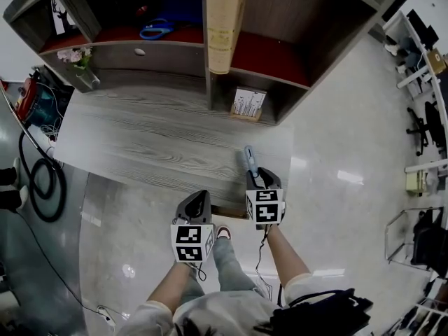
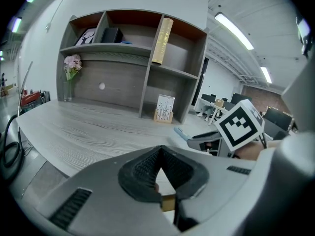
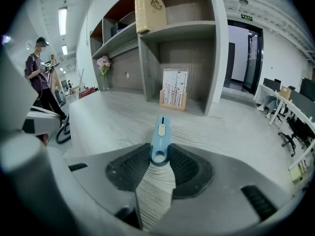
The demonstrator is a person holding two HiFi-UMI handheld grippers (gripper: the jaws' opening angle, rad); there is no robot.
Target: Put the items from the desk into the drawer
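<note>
One pair, the left tongs (image 1: 199, 197) (image 2: 158, 149), sits at the near edge of the table (image 1: 154, 142), pressed together on nothing. Just beside and slightly farther, the right tongs (image 1: 254, 176) (image 3: 160, 159) pinch the tail of a blue cutter (image 1: 249, 158) (image 3: 161, 131), which is over the table's near right part, pointing toward the shelves. Beyond stand a card (image 1: 248, 103), a book (image 1: 224, 23) and flowers (image 1: 77, 56).

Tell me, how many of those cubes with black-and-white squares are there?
2. One cube rides on the left gripper; the other on the right gripper, which clamps a blue cutter. None seems hidden.
</note>
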